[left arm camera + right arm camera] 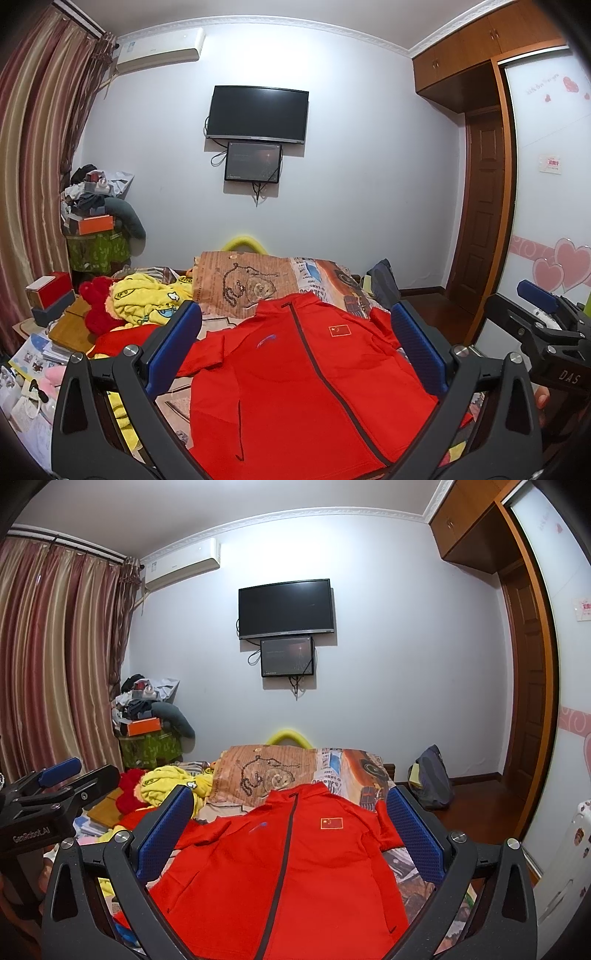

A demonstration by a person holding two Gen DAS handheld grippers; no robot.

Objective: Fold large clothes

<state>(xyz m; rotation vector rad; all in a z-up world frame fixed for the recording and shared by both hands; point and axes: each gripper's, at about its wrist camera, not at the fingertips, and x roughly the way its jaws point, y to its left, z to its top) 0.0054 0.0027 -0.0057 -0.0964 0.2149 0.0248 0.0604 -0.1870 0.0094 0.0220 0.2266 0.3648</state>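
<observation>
A red zip jacket (295, 384) (288, 878) with a dark zipper and a small flag patch lies face up on the bed, collar toward the far wall, both sleeves folded in over its sides. My left gripper (295, 332) hovers above it, open and holding nothing. My right gripper (291, 812) is likewise open over the jacket with nothing between its blue pads. Each gripper shows at the other view's edge: the right gripper (543, 314) on the right, the left gripper (55, 775) on the left.
A patterned bedspread (243, 284) covers the bed. Yellow and red clothes (144, 302) are heaped at the left. Boxes and books (48, 295) crowd the left side. A dark bag (432, 775) stands by the bed's right corner. A wardrobe (546, 184) lines the right wall.
</observation>
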